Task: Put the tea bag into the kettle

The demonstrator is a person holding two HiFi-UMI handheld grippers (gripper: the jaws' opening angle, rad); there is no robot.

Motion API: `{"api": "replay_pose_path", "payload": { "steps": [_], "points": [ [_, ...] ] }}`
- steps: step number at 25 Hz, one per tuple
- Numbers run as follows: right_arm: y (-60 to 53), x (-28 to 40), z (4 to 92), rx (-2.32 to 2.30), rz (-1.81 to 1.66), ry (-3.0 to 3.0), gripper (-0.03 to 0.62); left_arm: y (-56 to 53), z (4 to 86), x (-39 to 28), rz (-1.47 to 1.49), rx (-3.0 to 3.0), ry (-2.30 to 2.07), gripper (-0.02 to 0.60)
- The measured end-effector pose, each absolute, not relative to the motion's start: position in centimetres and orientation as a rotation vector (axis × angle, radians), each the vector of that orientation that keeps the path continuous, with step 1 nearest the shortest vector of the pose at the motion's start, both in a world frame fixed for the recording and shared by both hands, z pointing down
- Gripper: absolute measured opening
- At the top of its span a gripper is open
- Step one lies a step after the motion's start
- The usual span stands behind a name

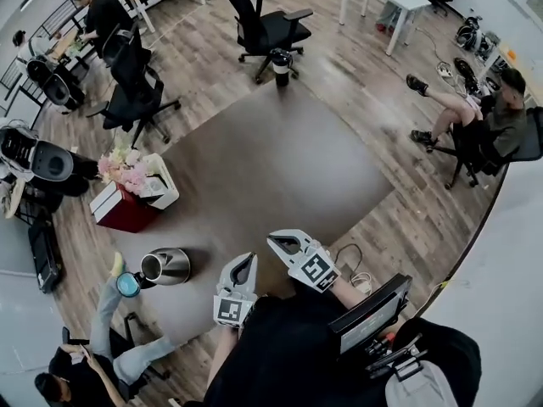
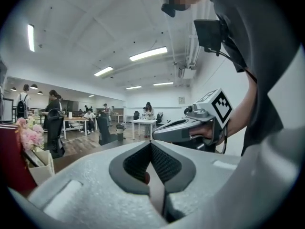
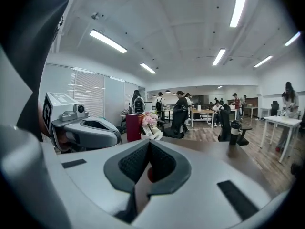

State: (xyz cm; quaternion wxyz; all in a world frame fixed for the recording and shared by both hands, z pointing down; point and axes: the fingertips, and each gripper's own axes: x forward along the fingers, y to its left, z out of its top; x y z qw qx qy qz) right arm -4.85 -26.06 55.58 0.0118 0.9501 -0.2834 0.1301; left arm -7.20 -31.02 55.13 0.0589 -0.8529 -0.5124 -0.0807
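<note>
Both my grippers sit low before me, close to my body: left gripper (image 1: 247, 258) and right gripper (image 1: 275, 242) side by side, pointing out over the dark worktop (image 1: 271, 168). Jaws on each are pressed together, tip to tip, closed on each other alone (the ribbed pads meet in a point). Off to the left of my left gripper, the steel kettle (image 1: 167, 266) stands upright near the worktop's corner, well apart from both grippers. Beyond it stand a red box (image 1: 125, 213) and a white box of pink flowers (image 1: 127, 170).
</note>
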Motion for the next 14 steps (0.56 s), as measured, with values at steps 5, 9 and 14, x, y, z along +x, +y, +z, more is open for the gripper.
{"api": "replay_pose_path", "payload": {
  "steps": [5,9,14],
  "points": [
    [-22.4,-6.2,55.7,3.022,0.416,-0.713,0.004,-27.6,54.9,-7.4,-0.227,-2.5,-1.697,0.003],
    [-21.7,-7.6,55.6,3.06,0.438,-0.574,0.004,-27.1,55.4,-8.5,-0.227,-2.403,-1.805,0.003],
    [-20.5,-15.1,54.9,3.038,0.54,-0.262,0.003,-25.1,57.2,-14.6,-0.315,-2.189,-2.081,0.003]
  ]
}}
